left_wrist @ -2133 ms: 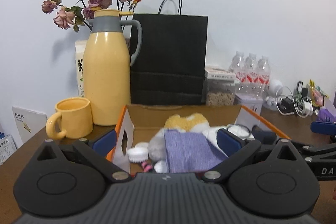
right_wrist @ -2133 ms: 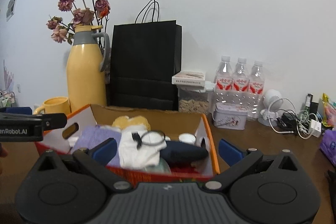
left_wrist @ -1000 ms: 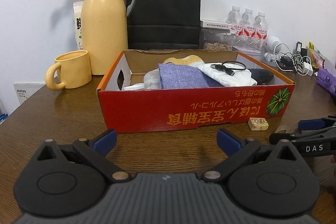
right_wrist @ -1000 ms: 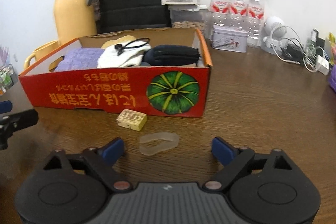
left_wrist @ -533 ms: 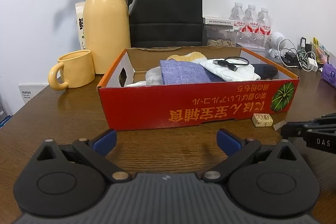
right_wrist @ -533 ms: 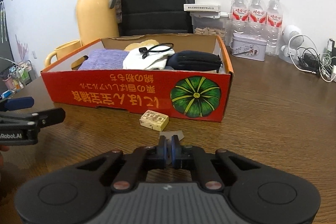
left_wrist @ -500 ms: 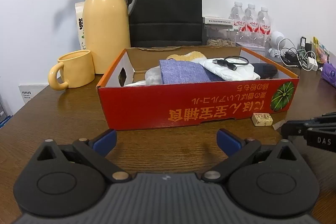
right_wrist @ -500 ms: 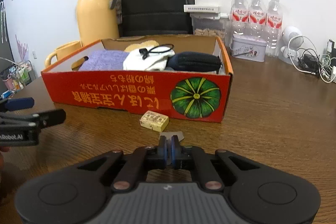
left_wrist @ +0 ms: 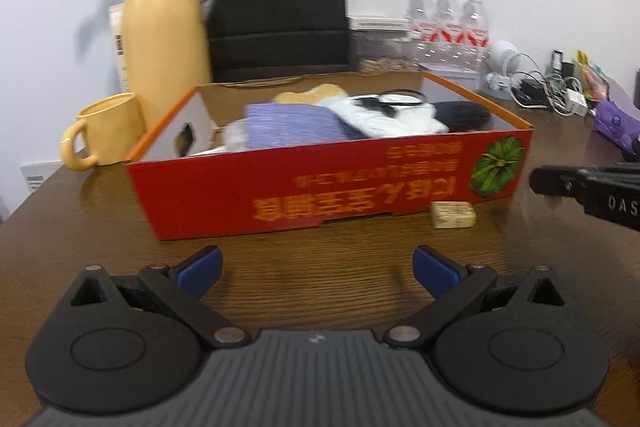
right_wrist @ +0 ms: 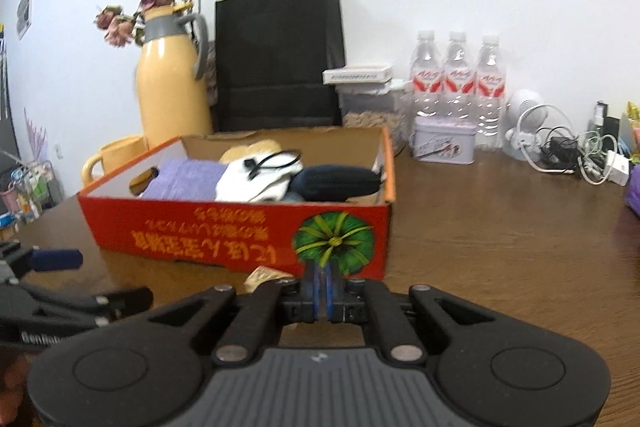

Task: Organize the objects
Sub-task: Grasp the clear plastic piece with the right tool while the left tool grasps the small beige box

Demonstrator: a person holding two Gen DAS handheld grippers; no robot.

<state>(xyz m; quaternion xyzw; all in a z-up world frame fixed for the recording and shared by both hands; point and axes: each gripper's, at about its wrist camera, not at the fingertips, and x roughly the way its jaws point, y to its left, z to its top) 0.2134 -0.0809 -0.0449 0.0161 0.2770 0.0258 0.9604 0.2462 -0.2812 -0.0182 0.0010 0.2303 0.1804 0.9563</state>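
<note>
A red cardboard box (left_wrist: 340, 187) (right_wrist: 240, 227) sits mid-table, holding a purple cloth (left_wrist: 292, 125), a white cloth with a black cable (right_wrist: 260, 175) and a dark pouch (right_wrist: 336, 181). A small tan block (left_wrist: 453, 214) (right_wrist: 262, 277) lies on the table in front of the box. My left gripper (left_wrist: 316, 267) is open and empty, low over the table before the box. My right gripper (right_wrist: 321, 285) is shut, raised in front of the box's pumpkin picture; a thin clear piece seems pinched between its pads but barely shows. It appears at the right of the left wrist view (left_wrist: 560, 183).
Behind the box stand a yellow thermos with dried roses (left_wrist: 164, 35), a yellow mug (left_wrist: 104, 131), a black paper bag (right_wrist: 280, 59), water bottles (right_wrist: 456, 79), a tin (right_wrist: 444, 145), and a tangle of chargers and cables (right_wrist: 568, 151). A purple pack (left_wrist: 616, 125) lies far right.
My right gripper, shut since half a second ago on the clear piece from the table, has lifted upward and toward the box. The left gripper has shifted slightly and stays open.
</note>
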